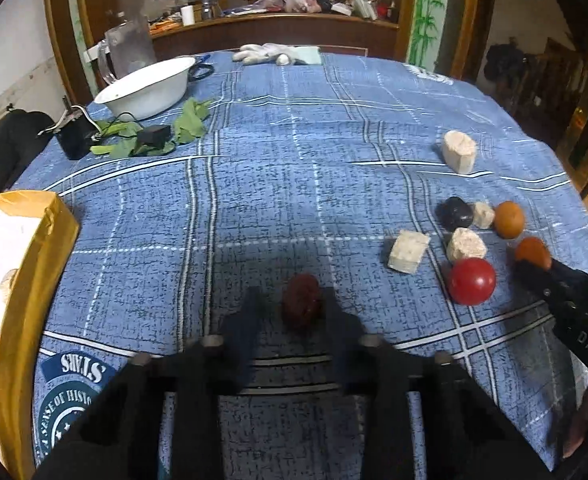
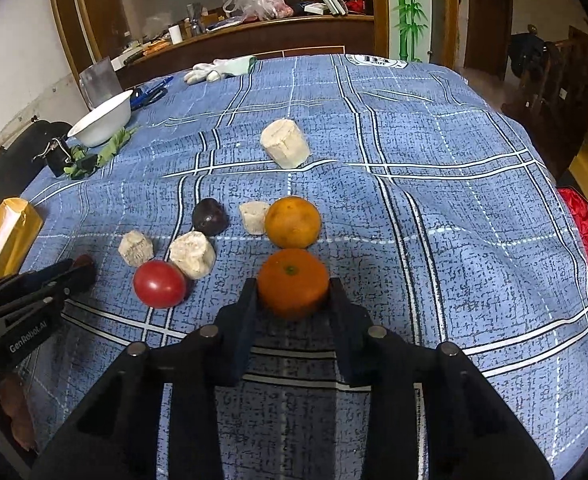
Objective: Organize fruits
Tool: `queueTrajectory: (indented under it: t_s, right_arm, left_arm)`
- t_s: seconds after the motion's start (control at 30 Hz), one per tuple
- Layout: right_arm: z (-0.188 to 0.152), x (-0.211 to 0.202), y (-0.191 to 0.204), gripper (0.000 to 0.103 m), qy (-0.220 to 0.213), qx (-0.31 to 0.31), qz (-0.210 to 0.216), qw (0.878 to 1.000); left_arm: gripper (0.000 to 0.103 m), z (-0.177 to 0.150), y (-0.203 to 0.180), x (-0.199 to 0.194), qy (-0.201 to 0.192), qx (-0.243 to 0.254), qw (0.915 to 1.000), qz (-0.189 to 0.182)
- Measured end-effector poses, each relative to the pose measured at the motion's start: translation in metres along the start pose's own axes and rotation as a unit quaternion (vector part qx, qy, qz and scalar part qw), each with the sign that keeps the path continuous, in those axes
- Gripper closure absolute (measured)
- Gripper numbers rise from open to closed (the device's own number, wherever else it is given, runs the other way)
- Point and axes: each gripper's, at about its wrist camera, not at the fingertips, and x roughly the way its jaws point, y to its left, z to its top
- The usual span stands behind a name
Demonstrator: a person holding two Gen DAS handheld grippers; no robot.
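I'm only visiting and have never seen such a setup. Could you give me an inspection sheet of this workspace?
Surface: table under a blue checked cloth, somewhat wrinkled.
Job's things: two oranges, a red tomato, a dark plum, a dark red fruit; a yellow box at the left edge.
Clutter: pale foam chunks, white bowl, green leaves, white glove.
Grippers: left hand-held gripper straddles the dark red fruit; right hand-held gripper flanks the nearer orange; contact unclear for both.
Cables: thin black cord beside the bowl.
Surroundings: cluttered wooden counter behind.
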Motion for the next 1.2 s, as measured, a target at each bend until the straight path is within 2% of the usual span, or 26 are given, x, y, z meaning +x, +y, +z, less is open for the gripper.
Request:
queueTrajectory:
  t_s: [0.33, 0.63, 0.87, 1.2]
  right_arm:
    - [-0.001, -0.014, 0.006, 0.068, -0.023, -0.015, -0.023, 0.999]
    - [-0.020, -0.059, 0.021, 0.068, -0.048, -0.025, -0.020, 0.998]
    - [-0.038, -0.082, 0.044, 0.068, -0.054, -0.036, -0.003, 0.998]
    - [-0.059, -0.087, 0.076, 0.067, -0.051, -0.050, 0.027, 0.997]
  left_arm:
    - [0.085, -0.014, 0.019, -0.027, -0.009, -0.015, 0.9998, 0.003]
    - [0.085, -0.031, 0.038, -0.058, -0.030, -0.033, 0.9990, 0.001]
    - [0.085, -0.046, 0.043, -0.073, -0.034, -0.034, 0.9988, 0.001]
    - [0.085, -0.061, 0.062, -0.087, -0.040, -0.049, 0.9979, 0.011]
